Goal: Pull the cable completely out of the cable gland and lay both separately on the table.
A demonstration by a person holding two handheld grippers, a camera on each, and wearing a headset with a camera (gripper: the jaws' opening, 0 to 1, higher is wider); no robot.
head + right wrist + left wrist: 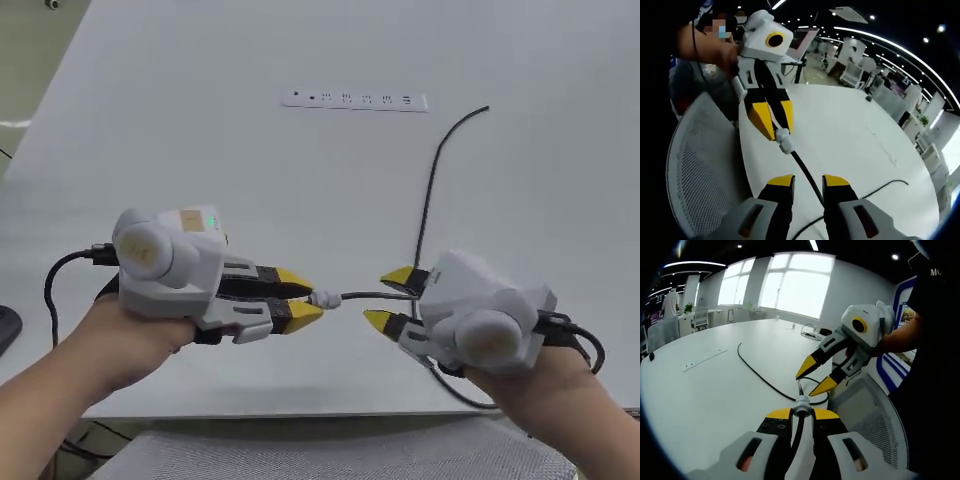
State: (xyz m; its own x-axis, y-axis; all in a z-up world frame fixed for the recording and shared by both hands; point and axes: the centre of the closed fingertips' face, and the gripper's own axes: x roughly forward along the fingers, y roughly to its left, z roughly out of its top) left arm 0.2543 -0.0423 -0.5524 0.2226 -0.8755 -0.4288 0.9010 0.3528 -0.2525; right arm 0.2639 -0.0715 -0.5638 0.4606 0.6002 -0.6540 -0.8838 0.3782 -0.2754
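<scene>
One axis: cable (365, 296) runs from left gripper (300, 297) straight into right gripper (390, 297).
Left: clamped on cable gland (323, 298).
Right: apart around cable, probably not touching it.

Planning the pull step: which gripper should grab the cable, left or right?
Right gripper: its open jaws straddle the cable near the cable gland, which the left gripper clamps; it likely only needs to close and pull.
</scene>
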